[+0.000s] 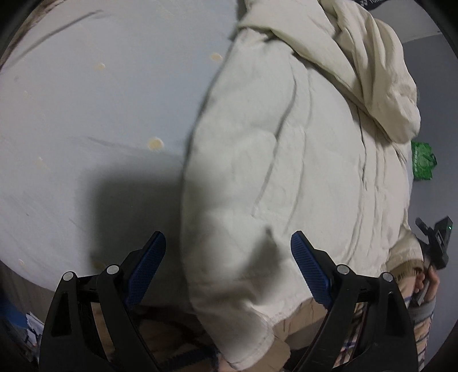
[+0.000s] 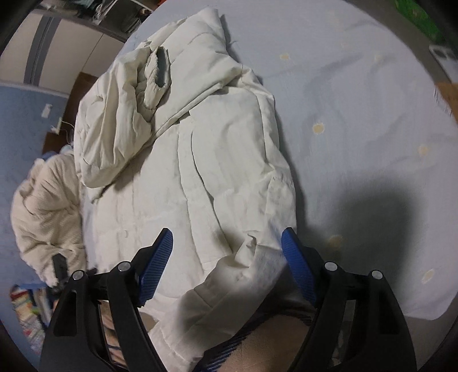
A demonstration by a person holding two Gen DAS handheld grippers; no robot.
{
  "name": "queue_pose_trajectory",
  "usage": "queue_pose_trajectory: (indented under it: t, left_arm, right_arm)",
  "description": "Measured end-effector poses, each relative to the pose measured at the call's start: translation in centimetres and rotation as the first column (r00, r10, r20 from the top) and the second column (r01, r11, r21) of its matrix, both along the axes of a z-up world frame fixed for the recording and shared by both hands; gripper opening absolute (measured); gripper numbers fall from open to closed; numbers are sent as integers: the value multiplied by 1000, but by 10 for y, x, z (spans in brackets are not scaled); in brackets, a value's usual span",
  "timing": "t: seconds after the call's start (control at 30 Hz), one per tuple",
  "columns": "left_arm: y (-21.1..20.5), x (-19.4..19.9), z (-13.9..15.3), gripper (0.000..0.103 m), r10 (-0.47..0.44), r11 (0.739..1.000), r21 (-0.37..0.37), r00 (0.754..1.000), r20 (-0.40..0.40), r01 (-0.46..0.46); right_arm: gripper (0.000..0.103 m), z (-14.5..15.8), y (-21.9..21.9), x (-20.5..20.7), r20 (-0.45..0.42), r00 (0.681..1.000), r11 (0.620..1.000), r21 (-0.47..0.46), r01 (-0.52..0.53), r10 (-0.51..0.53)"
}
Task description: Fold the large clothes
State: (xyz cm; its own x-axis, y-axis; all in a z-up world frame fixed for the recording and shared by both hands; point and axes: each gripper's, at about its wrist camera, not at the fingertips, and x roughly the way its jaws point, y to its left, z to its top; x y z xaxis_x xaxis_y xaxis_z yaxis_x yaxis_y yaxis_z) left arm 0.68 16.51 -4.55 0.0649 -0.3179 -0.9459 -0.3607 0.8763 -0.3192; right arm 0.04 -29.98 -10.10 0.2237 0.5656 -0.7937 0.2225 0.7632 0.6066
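Jacket (image 2: pixel 186 160), cream, quilted, rumpled

— Any writing you can read here?
— None. At the top edge of the left wrist view a dark strip (image 1: pixel 372 3) carries white letters, but they are cut off and too blurred to read.

Cream quilted jacket (image 1: pixel 286 171), pale blue sheet (image 1: pixel 100 114) with yellow dots, blue-padded black gripper (image 1: pixel 228 257)
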Motion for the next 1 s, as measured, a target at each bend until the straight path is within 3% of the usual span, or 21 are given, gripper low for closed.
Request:
queue_pose_trajectory:
  t: [0.3,0.4,0.6,0.77,0.83,0.87,0.9,1.0]
  left_arm:
    - [-24,-7,-3,75,-57,997,-43,998,9,57]
    - [-33,-12,-1,72,-85,995,-58,996,17,86]
    - [-47,-23,0,75,-152,985,-79,988,8,152]
    - [-59,-31,2,74,-204,976,-75,979,11,204]
    - [-63,-32,5,65,-228,972,-52,973,32,229]
    - [-63,-32,6,51,-232,972,-38,972,41,233]
    - [-63,-31,8,38,-233,972,-12,971,53,233]
    - [-61,-31,17,24,-211,976,-18,970,122,215]
  right_arm:
    - [74,-9,-16,-12,-61,997,998,7,56,-56]
    - [74,-17,-19,-13,-81,996,996,67,50,-44]
    - [74,-27,-5,-7,-110,992,978,206,-32,55]
    - [74,-20,16,-2,-85,978,966,193,-169,188]
    - [74,-12,27,-1,-62,965,956,164,-243,255]
    - [73,-8,31,-2,-45,958,951,144,-274,283]
    - [62,-4,35,-3,-27,953,947,123,-298,303]
    - [41,11,41,-8,43,936,936,35,-350,348]
